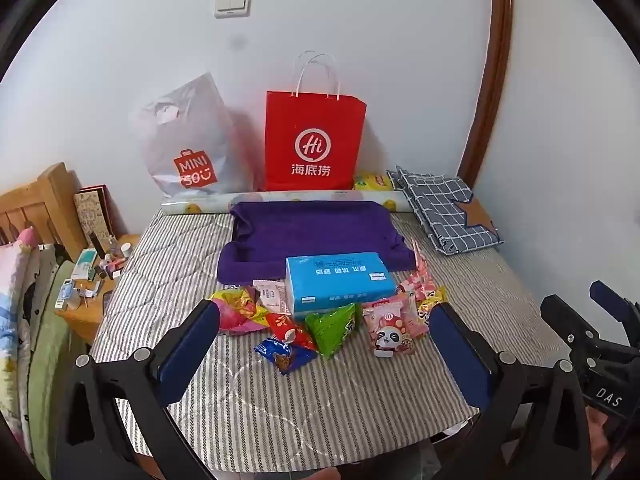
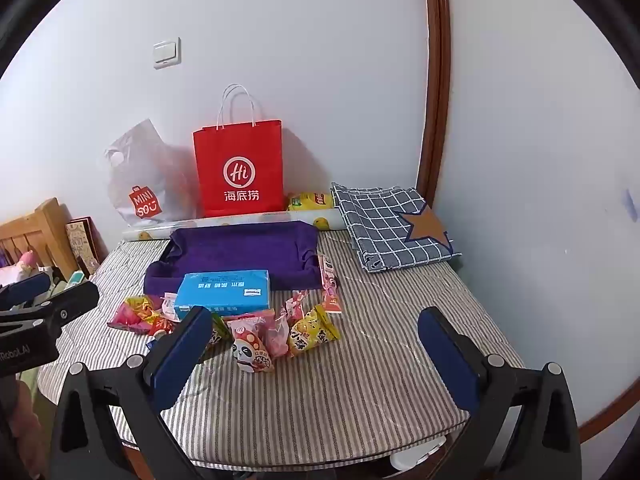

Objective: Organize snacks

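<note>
The fingers (image 1: 192, 340) of the left gripper (image 1: 324, 344) are spread wide with nothing between them, hovering over the near edge of the striped bed (image 1: 320, 408); the right gripper (image 2: 316, 344) is spread just as wide and empty too, off to its right. The snacks (image 1: 332, 328) lie in a loose heap on the bed, crowded against the near side of a blue tissue box (image 1: 340, 284): a green packet (image 1: 334, 326), a panda packet (image 1: 390, 336), a blue packet (image 1: 284, 354). Just beyond the box sits a purple cloth tray (image 1: 312, 236). Far back against the wall stand a red paper bag (image 1: 314, 144) and, to its left, a grey plastic bag (image 1: 188, 140).
</note>
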Demonstrator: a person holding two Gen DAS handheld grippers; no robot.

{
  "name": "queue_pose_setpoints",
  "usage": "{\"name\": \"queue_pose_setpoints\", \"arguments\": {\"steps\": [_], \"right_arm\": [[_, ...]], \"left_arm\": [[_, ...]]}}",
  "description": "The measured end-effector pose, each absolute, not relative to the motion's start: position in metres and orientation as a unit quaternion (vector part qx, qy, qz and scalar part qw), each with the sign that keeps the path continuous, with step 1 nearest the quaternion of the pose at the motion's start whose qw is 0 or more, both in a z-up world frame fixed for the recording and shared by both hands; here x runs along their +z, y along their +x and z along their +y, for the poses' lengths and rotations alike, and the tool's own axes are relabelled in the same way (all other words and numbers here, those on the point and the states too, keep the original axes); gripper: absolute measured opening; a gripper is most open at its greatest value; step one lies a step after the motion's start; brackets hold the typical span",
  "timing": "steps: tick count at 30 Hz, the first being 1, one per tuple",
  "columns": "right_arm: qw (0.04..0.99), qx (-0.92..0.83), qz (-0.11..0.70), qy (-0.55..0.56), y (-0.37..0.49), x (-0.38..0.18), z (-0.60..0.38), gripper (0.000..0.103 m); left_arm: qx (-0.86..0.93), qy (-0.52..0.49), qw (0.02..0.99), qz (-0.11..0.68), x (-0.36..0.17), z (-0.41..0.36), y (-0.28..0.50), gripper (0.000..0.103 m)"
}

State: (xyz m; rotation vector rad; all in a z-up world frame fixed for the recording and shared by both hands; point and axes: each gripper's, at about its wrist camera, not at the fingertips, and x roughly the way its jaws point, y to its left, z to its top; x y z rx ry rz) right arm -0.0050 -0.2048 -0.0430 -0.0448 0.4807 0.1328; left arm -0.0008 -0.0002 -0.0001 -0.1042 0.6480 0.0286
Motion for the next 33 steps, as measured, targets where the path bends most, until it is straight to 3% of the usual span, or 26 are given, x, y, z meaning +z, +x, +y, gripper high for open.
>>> {"name": "queue_pose_setpoints", "arguments": {"steps": [33], "right_arm": [[0.971, 0.08, 0.227, -0.005, -0.019, -0.039, -0.21, 0.103]], "left_arm": [[0.022, -0.061, 0.944, 0.323, 0.0, 0.001, -0.007, 0.103]]}}
